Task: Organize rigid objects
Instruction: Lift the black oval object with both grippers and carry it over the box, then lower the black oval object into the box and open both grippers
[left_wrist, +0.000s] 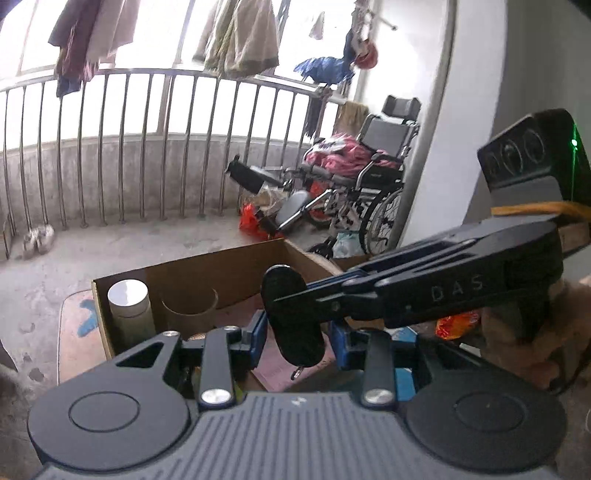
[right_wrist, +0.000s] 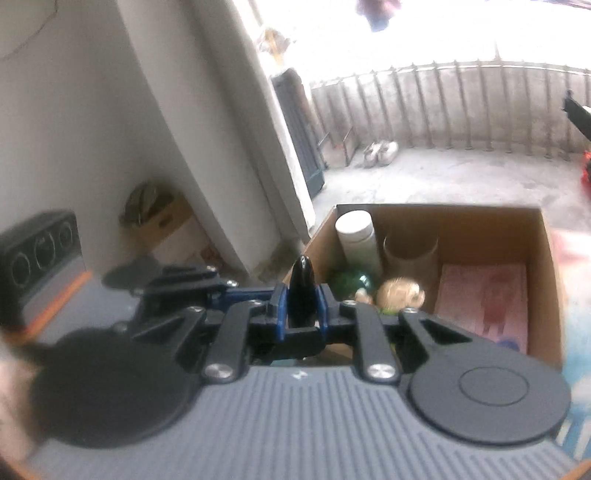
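Wedging black case (left_wrist: 293, 317) between both grippers' pads

Daylight is pouring through a curved metal railing (left_wrist: 147, 147) onto the concrete floor (left_wrist: 129, 243); laundry (left_wrist: 240, 37) is hanging above, a wheelchair (left_wrist: 373, 173) standing by a white wall (left_wrist: 461, 110).

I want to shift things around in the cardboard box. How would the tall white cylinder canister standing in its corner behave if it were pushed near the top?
The tall white cylinder canister looks rigid, and its smooth side may be slippery. It stands upright, tall and narrow, so a push near the top would probably tip it; once down, its round body would likely roll. The cardboard box wall beside it may catch it.
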